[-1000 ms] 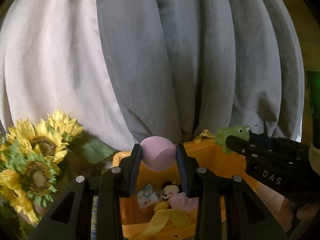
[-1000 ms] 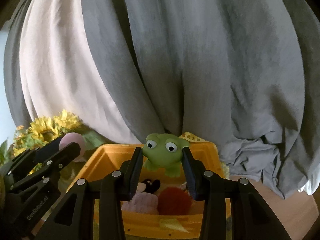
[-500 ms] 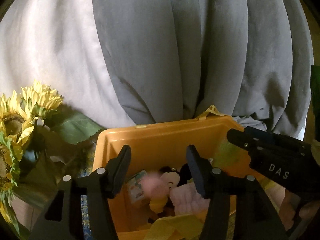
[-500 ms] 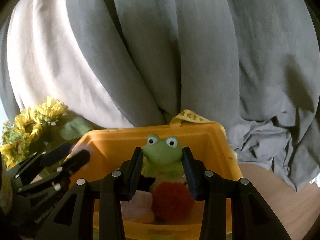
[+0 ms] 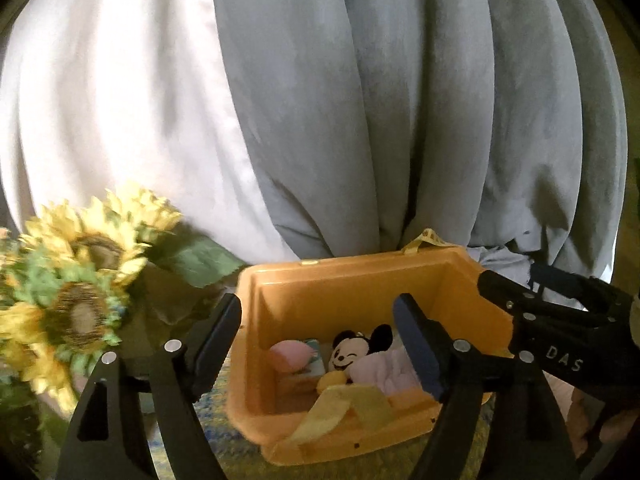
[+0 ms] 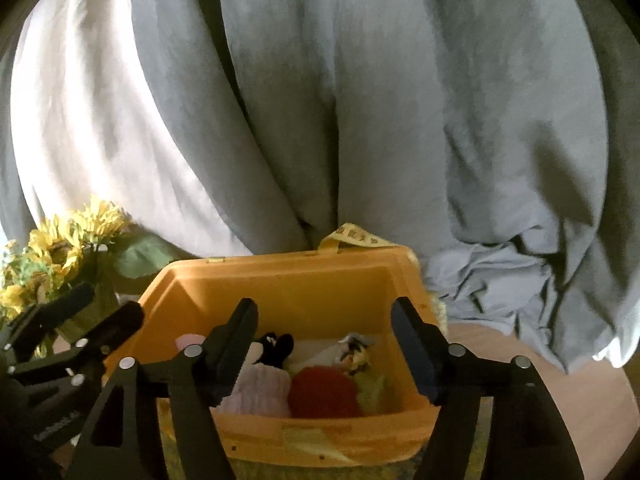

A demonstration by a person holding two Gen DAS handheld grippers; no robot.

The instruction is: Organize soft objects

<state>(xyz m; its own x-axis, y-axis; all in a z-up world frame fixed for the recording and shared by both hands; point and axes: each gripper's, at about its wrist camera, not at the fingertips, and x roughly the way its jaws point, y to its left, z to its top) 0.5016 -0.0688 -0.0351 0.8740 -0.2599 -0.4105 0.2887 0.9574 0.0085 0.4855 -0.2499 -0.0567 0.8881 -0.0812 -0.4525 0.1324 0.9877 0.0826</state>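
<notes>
1. Both tools hang over the orange bin (image 5: 352,280), low in each frame. The left hand-held gripper (image 5: 318,344) has its jaws opening, with nothing pinched between them; only the bin's contents show through the gap.
2. The right hand-held gripper (image 6: 324,346) is likewise opening and grips nothing. It also shows at the right edge of the left view, over the bin's right rim.
3. The pink ball (image 5: 290,356) lies on the bin floor, lower centre of the left view, just beside the mouse plush (image 5: 352,354). Being round, it has no long axis to speak of.
4. The mouse plush lies on its back, face up, head toward the bin's back wall, its long axis running toward the lower right of the frame.
5. A blurred green shape (image 6: 370,390), lower centre-right of the right view beside the red pom-pom (image 6: 324,394), is probably the frog toy; its facing cannot be told.
6. To finish the release well, I would spread the jaws fully before lifting, then rise straight up, clear of the rim and of the other tool.
7. Sunflowers (image 5: 80,300) stand at the left edge, outside the bin.
</notes>
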